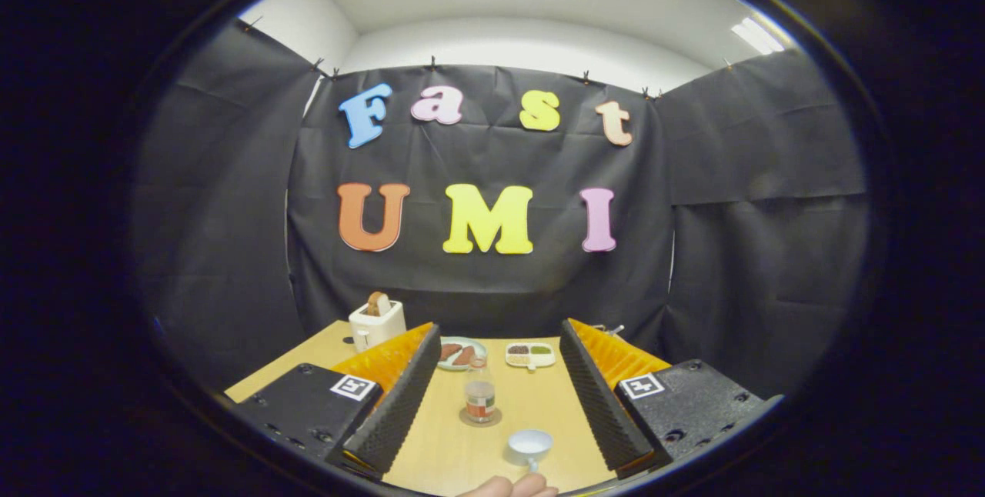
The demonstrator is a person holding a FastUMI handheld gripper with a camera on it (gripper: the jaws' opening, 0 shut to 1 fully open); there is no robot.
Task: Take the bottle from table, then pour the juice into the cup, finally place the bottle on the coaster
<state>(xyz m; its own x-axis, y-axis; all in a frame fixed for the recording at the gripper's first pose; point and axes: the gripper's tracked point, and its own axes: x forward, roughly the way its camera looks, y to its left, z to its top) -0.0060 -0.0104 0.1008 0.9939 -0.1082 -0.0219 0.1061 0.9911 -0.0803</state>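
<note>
- Nearest: a hand [509,488] steadies the handle of a small white cup [530,445] on the wooden table [431,451], between the gripper's fingers and close to their roots.
- Gripper [500,339]: jaws stand wide apart and hold nothing; both fingers flank the table's middle.
- Bottle [480,398]: upright on a round coaster [480,418], just beyond the cup and between the fingers. It already stands where the task wants it, which fits either a finished job or a coaster that served as the starting spot.
- Risk, as judged: any closing or advance could clip the cup, which sits close in front of the bottle; the tall, narrow bottle would tip at an off-centre squeeze and spill juice.
- Beyond: a plate of food [460,353], a divided tray [530,355] and a toaster [376,322] stand by the cloth wall.
</note>
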